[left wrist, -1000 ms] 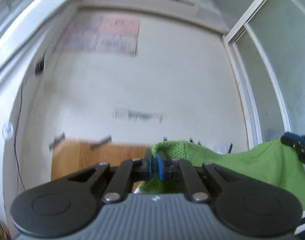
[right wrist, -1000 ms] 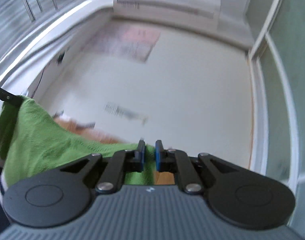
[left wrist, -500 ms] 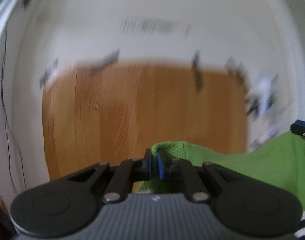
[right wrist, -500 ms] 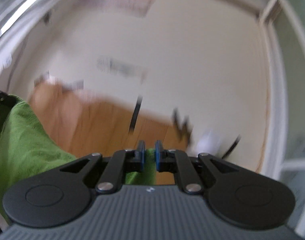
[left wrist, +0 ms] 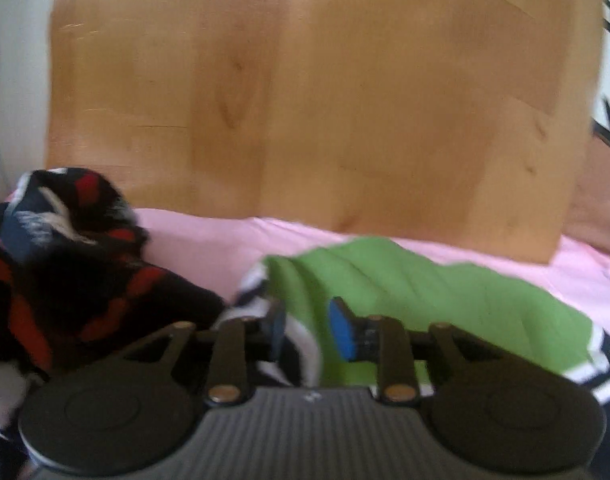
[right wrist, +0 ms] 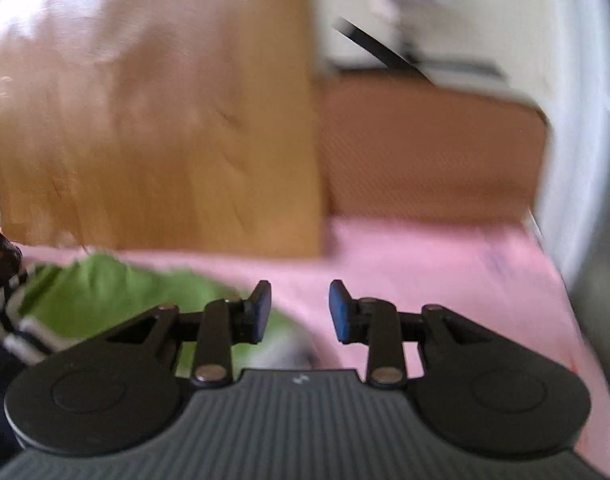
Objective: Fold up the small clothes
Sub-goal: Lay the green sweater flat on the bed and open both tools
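Two surfaces meet here: a pale pink cloth-covered surface [right wrist: 425, 256] in front and a light wooden board [left wrist: 305, 100] rising flat behind it. In the right wrist view a brown woven panel [right wrist: 425, 148] stands right of the board, with a white wall beyond; both views are blurred.

The small bright green knit garment with black-and-white striped trim [left wrist: 405, 292] lies rumpled on the pink cloth, close under both cameras. Its long axis runs left to right across the left wrist view, with striped trim showing at both ends. A crumpled black, red and white garment [left wrist: 65, 260] sits just beside its left end.

The left gripper [left wrist: 307, 326] has just been opening; its fingers stand apart with a fold of the green garment between them, the pads not pressing it. The right gripper [right wrist: 299, 310] has also just been opening; its fingers are parted over pink cloth, the green garment [right wrist: 105, 292] under the left finger.
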`<state>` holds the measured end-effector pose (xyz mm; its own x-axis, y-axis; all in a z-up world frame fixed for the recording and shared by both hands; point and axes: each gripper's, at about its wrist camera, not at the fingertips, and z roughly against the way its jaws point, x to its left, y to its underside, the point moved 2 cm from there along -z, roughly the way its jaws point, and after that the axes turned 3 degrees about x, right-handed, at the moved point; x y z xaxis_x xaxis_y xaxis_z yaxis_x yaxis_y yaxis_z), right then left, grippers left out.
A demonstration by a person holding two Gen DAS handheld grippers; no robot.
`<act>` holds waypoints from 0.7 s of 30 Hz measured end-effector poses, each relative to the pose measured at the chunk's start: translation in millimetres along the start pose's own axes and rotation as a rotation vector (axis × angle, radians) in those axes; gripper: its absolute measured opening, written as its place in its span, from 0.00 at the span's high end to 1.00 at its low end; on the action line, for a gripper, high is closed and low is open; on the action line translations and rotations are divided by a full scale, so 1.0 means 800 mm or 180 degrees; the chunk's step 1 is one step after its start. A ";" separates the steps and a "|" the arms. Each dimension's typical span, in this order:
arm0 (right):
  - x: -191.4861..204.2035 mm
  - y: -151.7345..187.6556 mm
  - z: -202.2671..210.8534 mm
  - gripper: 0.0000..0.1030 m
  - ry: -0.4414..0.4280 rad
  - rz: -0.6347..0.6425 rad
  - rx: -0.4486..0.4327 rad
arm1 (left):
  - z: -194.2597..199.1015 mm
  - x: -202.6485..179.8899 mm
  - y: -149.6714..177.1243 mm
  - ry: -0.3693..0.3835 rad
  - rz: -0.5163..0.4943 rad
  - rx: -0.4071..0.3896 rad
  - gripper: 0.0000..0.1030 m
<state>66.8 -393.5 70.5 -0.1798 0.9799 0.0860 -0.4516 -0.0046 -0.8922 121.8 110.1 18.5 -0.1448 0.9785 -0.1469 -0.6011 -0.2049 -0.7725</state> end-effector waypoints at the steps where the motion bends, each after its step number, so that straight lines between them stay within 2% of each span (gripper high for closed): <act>1: -0.013 0.013 0.009 0.60 0.0013 -0.0155 0.0084 | -0.002 -0.007 0.003 0.0036 -0.0065 -0.0001 0.66; 3: -0.035 0.048 0.024 0.47 -0.0001 -0.0562 0.0239 | -0.006 -0.017 0.015 0.0071 -0.0172 0.0015 0.65; 5: -0.036 0.083 0.039 0.47 -0.0131 -0.0907 0.0385 | -0.015 -0.026 0.023 0.0056 -0.0252 0.0071 0.63; 8: -0.007 0.103 0.040 0.47 -0.0265 -0.0934 0.0477 | -0.027 -0.031 0.040 -0.0048 -0.0387 0.0139 0.63; 9: 0.008 0.112 0.041 0.50 -0.0195 -0.0825 0.0466 | -0.027 -0.033 0.040 -0.0058 -0.0432 0.0150 0.62; 11: 0.046 0.114 0.037 0.91 0.0118 -0.0296 0.0429 | -0.028 -0.036 0.041 -0.0099 -0.0480 0.0142 0.61; 12: 0.055 0.109 0.031 0.91 0.0144 -0.0120 0.0434 | -0.025 -0.038 0.043 -0.0106 -0.0497 0.0158 0.61; 14: 0.064 0.093 0.026 0.91 0.0458 0.0324 0.0326 | -0.026 -0.038 0.041 -0.0115 -0.0508 0.0166 0.60; 16: 0.063 0.070 0.024 0.91 0.1213 0.1067 0.0043 | -0.027 -0.041 0.041 -0.0137 -0.0547 0.0177 0.58; 17: 0.057 0.056 0.022 0.89 0.1553 0.1388 -0.0121 | -0.028 -0.042 0.041 -0.0145 -0.0577 0.0183 0.58; 19: 0.054 0.039 0.017 0.63 0.1998 0.1837 -0.0345 | -0.029 -0.044 0.042 -0.0168 -0.0614 0.0187 0.56; 20: 0.056 0.036 0.014 0.45 0.2138 0.1977 -0.0372 | -0.031 -0.044 0.041 -0.0170 -0.0618 0.0188 0.56; 21: 0.060 0.036 0.013 0.44 0.2146 0.2040 -0.0310 | -0.031 -0.043 0.041 -0.0168 -0.0614 0.0189 0.56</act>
<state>36.2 -348.7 53.3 0.1895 0.7049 -0.6835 -0.3610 -0.5974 -0.7161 126.3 70.1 -17.3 -0.0626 0.9974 0.0342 -0.6668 -0.0163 -0.7451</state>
